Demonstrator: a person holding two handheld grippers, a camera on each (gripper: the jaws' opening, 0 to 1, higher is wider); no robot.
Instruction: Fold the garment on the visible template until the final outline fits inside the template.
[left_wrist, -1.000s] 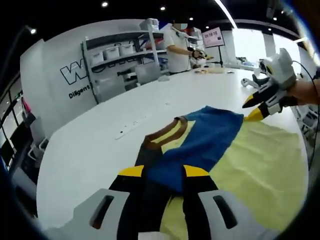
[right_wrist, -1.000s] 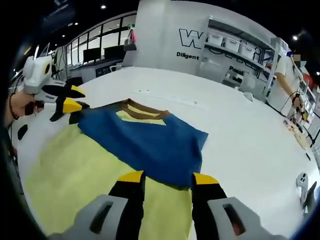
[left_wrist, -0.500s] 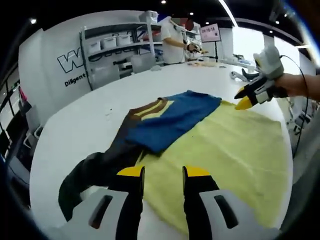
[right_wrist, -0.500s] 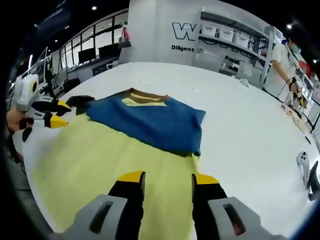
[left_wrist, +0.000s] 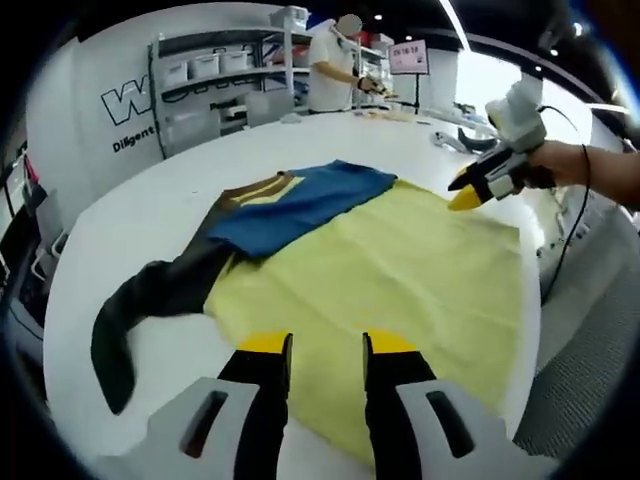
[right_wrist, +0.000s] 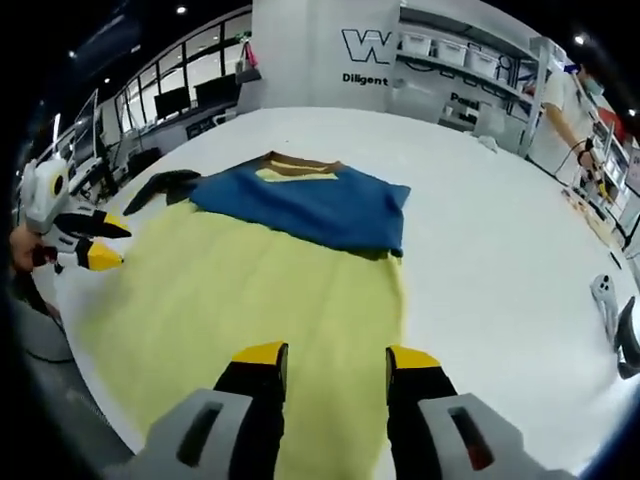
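Left gripper view: the left gripper (left_wrist: 315, 345) stands with its yellow-tipped jaws parted by a narrow gap and nothing between them, the tips over the near edge of the yellow template (left_wrist: 400, 270). The template is a large pale-yellow sheet spread on the white table (left_wrist: 130, 225). Ahead of the fingers and to their left lies the garment (left_wrist: 290, 200): a blue body with a brown collar on the far corner of the template, and one dark sleeve (left_wrist: 150, 300) trailing off the sheet onto the bare table, left of the left fingertip. The full run of that sleeve shows here. The right gripper (left_wrist: 462, 194) comes in from the right, held in a hand (left_wrist: 565, 165), its yellow tip just over the template's far right edge; whether its jaws are parted cannot be told here. A person (left_wrist: 330, 65) stands at a far bench beside grey shelving (left_wrist: 215, 85). Right gripper view: the right gripper (right_wrist: 325, 360) has jaws apart with a moderate gap, empty, tips over the template (right_wrist: 260, 300). The garment (right_wrist: 310, 205) lies straight ahead beyond the fingers, well apart from them, with its right edge at the template's edge. The left gripper (right_wrist: 95, 245) sits far left at the template's corner. A small grey device (right_wrist: 608, 310) lies on the table (right_wrist: 500, 250) to the right.
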